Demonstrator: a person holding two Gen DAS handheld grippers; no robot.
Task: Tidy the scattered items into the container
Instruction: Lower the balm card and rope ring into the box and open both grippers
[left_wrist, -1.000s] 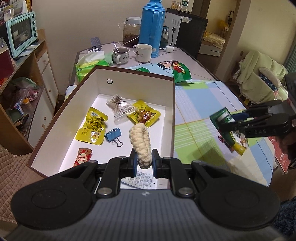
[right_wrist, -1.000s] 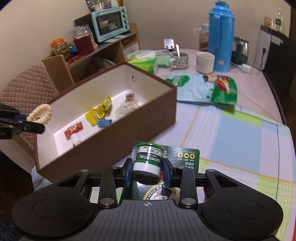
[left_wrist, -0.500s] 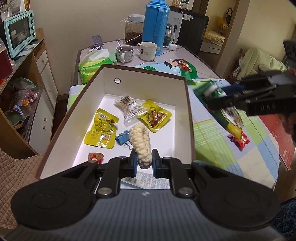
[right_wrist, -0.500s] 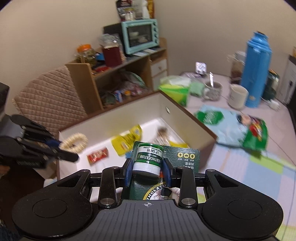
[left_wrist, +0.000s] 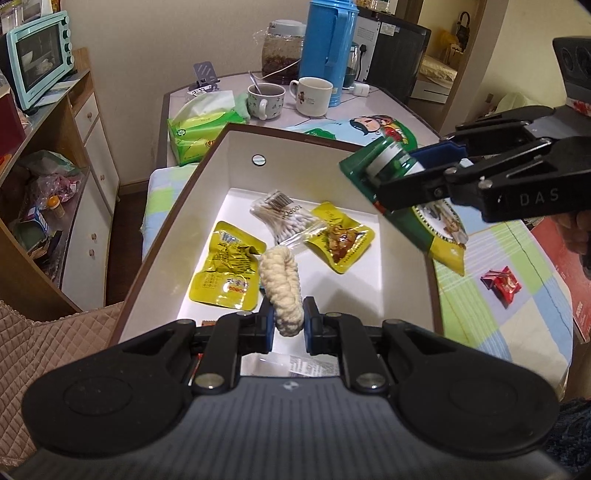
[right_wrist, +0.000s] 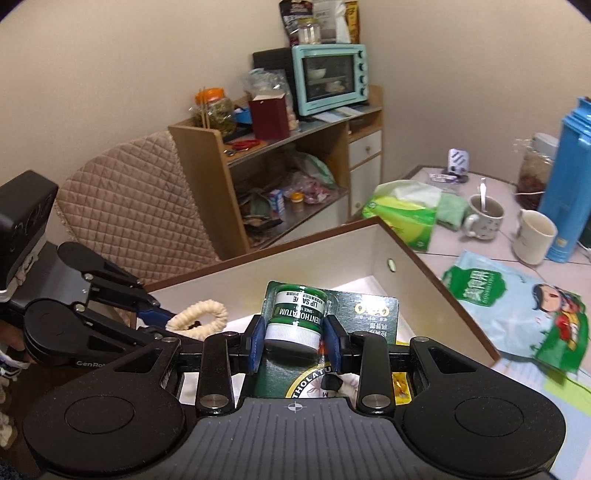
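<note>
Left gripper level over the box near edge, jaws clamping cream braided ring. Right gripper reaching across the box's right edge, tilted down, jaws pinching carded lip-salve jar.

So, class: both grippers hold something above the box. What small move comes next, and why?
Probably open the left gripper: its cream scrunchie already hangs inside the brown box above the snack packets, so it should drop in.

The left gripper hides the box's near edge. The blue flask is cut off.
</note>
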